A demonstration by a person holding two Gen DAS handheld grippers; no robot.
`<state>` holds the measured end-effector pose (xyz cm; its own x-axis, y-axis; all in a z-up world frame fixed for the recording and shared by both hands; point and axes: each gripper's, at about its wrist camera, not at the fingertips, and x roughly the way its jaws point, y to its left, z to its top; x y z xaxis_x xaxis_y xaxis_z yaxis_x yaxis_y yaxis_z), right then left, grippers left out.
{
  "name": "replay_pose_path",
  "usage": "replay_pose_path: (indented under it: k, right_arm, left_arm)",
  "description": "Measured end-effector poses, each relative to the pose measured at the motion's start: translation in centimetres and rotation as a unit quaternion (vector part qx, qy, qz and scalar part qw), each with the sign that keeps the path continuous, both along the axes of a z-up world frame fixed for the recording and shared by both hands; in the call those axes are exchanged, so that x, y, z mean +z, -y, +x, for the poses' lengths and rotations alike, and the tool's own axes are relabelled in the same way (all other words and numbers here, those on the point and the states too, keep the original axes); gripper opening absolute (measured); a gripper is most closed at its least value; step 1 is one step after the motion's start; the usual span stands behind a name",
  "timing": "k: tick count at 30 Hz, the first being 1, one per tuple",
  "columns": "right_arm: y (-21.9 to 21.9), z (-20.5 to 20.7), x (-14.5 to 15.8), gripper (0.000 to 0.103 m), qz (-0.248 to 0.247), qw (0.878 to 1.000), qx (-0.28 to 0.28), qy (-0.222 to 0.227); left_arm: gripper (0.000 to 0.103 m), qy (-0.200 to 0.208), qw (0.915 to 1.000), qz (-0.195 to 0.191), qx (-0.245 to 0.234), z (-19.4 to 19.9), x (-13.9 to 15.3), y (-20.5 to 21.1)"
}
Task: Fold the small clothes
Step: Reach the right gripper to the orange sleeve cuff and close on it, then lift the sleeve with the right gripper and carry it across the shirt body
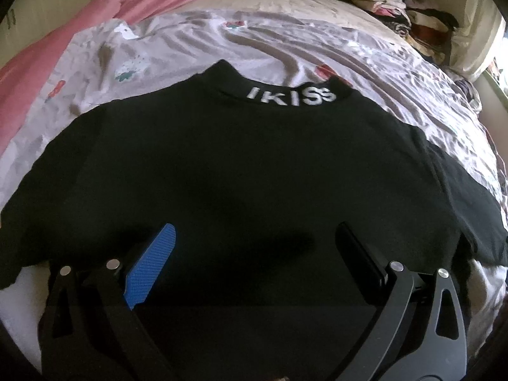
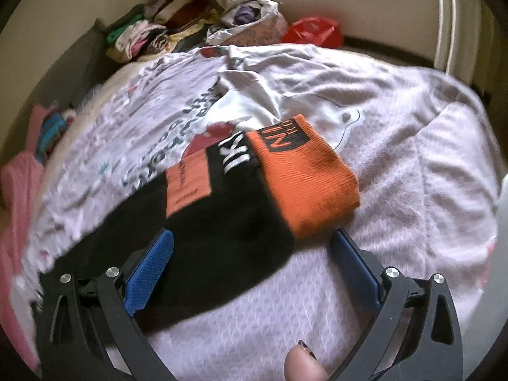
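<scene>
Both grippers, left (image 1: 254,247) and right (image 2: 250,254), hover wide open and empty over the black shirt (image 1: 238,165) spread on the bed (image 1: 285,50); soft and limp, it looks best pinched at its hem corners.

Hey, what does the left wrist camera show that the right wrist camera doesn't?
Only the left wrist view shows the black garment's collar lettering whole, a pink blanket filling the bed's left side, and the left gripper with jaws open over the black fabric.

Only the right wrist view shows the orange sleeve, an orange patch, a red plastic bag, a fingertip, and the open right gripper.

Both show the black garment, the printed bedsheet and the stacked clothes.
</scene>
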<state>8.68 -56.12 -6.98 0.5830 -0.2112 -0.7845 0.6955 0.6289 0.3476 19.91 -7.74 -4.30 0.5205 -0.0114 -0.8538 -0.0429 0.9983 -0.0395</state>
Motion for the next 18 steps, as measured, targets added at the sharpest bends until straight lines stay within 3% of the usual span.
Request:
replay_pose_path:
  k: [1,2,5,7,11,18]
  right_arm:
    - [0.4,0.0,0.0,0.089,0.005,1.0,-0.008,0.009]
    - [0.8,-0.1,0.1,0.065,0.009,1.0,-0.018,0.019]
    - [1.6,0.0,0.5,0.027,0.027,0.998,-0.026,0.045]
    - [1.6,-0.1,1.5,0.015,0.027,0.997,-0.018,0.076]
    - [0.3,-0.3,4.6,0.014,0.002,0.991,0.019,0.129]
    - [-4.0,0.5,9.4,0.013,-0.032,0.978,0.102,0.179]
  left_arm:
    - [0.095,0.0,1.0,0.0,0.004,0.1,0.0,-0.3]
    - [0.095,-0.003,1.0,-0.004,0.007,0.1,0.1,-0.6]
    - [0.095,0.001,0.9999,-0.014,0.008,0.0,0.8,-1.1]
    - [0.095,0.006,0.9998,-0.015,0.008,-0.3,1.5,-1.3]
    - [0.095,0.021,0.9993,-0.029,0.01,-0.7,3.4,-1.7]
    - [0.095,0.051,0.9981,-0.033,0.013,-1.6,6.5,-2.6]
